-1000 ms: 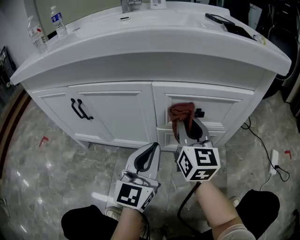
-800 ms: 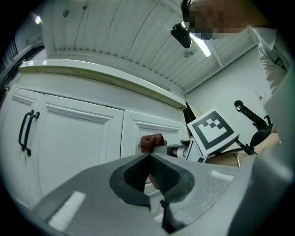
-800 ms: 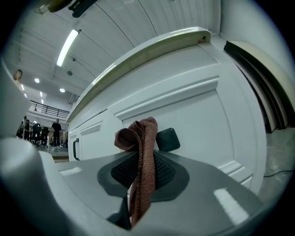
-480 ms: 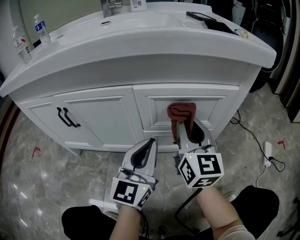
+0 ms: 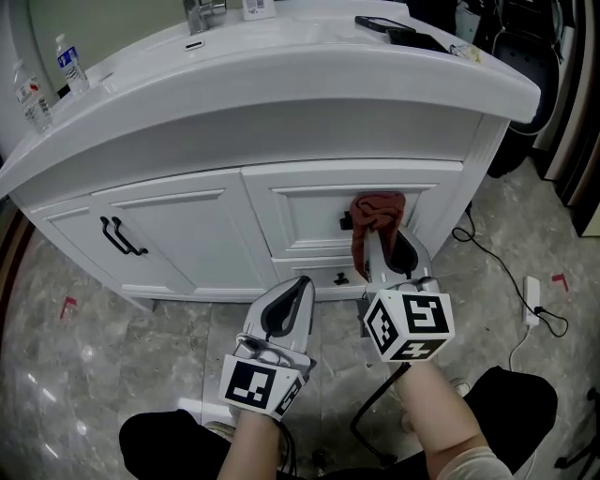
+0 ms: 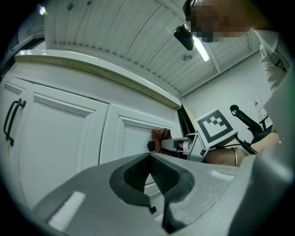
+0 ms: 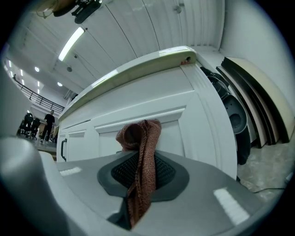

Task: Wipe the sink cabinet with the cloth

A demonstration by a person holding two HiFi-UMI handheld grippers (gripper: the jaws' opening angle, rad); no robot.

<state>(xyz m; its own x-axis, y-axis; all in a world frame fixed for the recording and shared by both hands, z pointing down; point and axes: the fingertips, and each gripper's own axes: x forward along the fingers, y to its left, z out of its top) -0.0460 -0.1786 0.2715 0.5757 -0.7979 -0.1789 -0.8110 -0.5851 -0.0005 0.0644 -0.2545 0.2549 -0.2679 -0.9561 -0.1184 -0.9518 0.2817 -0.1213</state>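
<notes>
The white sink cabinet (image 5: 187, 239) fills the upper half of the head view. A rust-red cloth (image 5: 378, 210) is bunched against the upper right drawer front, just right of its dark knob (image 5: 345, 222). My right gripper (image 5: 384, 240) is shut on the cloth; in the right gripper view the cloth (image 7: 140, 138) sticks out past the jaws and a strip hangs down between them. My left gripper (image 5: 301, 285) is held lower and to the left, short of the cabinet, shut with nothing in it. The left gripper view shows the cloth (image 6: 161, 135) touching the drawer.
Two black door handles (image 5: 120, 236) are on the left door. Water bottles (image 5: 67, 62) and a faucet (image 5: 201, 13) stand on the countertop. A cable and power strip (image 5: 532, 302) lie on the marble floor at right. A dark chair (image 7: 230, 110) stands beside the cabinet's right end.
My right gripper has slid the cloth rightward along the upper drawer front, from left of the knob to right of it. The left gripper has barely moved.
</notes>
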